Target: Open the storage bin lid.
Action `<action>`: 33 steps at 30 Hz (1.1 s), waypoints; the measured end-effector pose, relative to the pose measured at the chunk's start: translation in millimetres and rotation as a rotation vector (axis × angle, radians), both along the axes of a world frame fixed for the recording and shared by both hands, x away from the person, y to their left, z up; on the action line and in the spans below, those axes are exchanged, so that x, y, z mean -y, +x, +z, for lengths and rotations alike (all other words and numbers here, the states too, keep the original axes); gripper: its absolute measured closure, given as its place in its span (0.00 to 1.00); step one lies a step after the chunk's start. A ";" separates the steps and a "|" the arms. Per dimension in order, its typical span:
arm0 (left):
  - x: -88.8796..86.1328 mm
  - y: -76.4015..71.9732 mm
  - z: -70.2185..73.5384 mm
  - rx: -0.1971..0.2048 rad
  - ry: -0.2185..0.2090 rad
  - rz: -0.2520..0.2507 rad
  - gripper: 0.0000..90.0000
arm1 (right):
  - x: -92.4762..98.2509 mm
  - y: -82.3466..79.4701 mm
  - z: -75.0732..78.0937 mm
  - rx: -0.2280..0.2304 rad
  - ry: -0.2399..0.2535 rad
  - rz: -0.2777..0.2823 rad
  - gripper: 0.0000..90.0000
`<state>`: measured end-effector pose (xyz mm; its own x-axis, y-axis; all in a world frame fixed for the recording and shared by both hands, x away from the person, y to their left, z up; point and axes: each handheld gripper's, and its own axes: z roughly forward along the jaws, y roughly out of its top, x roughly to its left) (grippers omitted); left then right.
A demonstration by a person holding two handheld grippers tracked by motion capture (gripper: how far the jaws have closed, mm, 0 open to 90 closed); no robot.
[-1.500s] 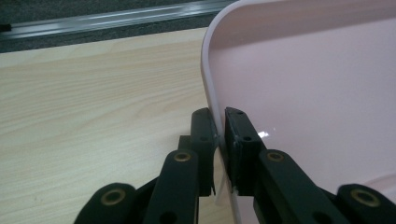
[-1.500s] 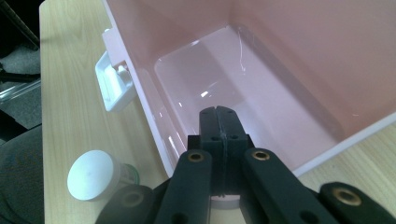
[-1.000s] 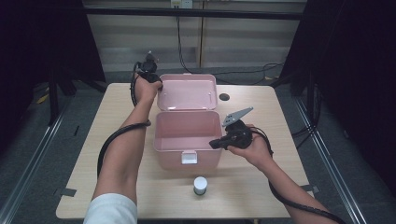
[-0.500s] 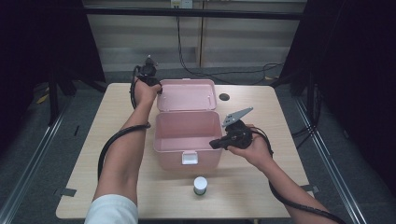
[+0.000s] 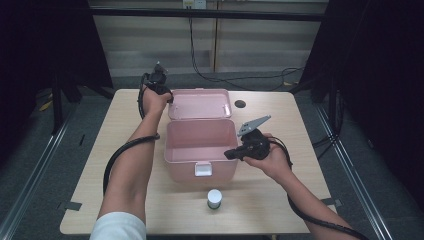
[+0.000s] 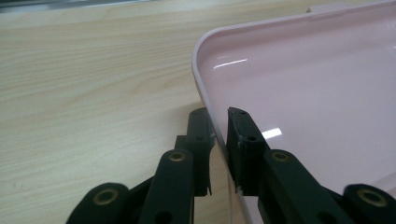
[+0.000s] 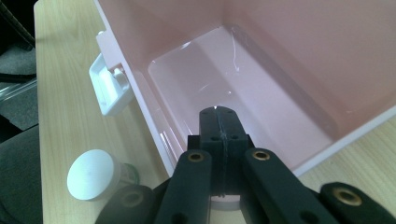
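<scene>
On the wooden table (image 5: 125, 125), the left claw (image 6: 219, 135) loosely straddles the pink lid's (image 5: 200, 104) rim and the right claw (image 7: 218, 126), pressed together, rests on the box (image 5: 200, 142), so the lid could slip free.

Left arm stretched far; my left gripper (image 5: 159, 86) sat far-left, jaws narrowly apart. Right forearm angled in near-right; my right gripper (image 5: 235, 152) pointed left, jaws pressed together.
</scene>
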<state>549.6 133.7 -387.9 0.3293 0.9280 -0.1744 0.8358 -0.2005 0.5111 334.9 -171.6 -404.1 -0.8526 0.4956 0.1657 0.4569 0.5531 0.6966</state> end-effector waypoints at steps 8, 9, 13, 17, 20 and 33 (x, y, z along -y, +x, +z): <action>-1.6 -5.0 3.6 0.017 -0.004 -0.007 0.85 | -0.5 -0.7 0.1 0.007 0.000 -0.008 1.00; -2.4 -6.6 4.7 0.015 -0.009 -0.007 0.84 | -0.6 -0.8 0.0 0.007 0.002 -0.011 1.00; -4.2 -11.7 8.1 0.019 -0.010 -0.013 0.81 | -0.7 -1.7 -0.1 0.006 0.010 -0.025 0.98; -7.4 -18.3 9.4 0.020 -0.016 -0.013 0.75 | -0.8 -1.2 -0.1 0.008 0.015 -0.044 0.93; -10.6 -23.3 10.6 0.022 -0.021 -0.014 0.73 | -0.4 -0.3 0.2 0.011 0.015 -0.058 0.91; -27.8 -47.4 20.4 0.040 -0.046 -0.027 0.63 | 0.7 -0.7 8.9 0.032 0.004 -0.095 0.79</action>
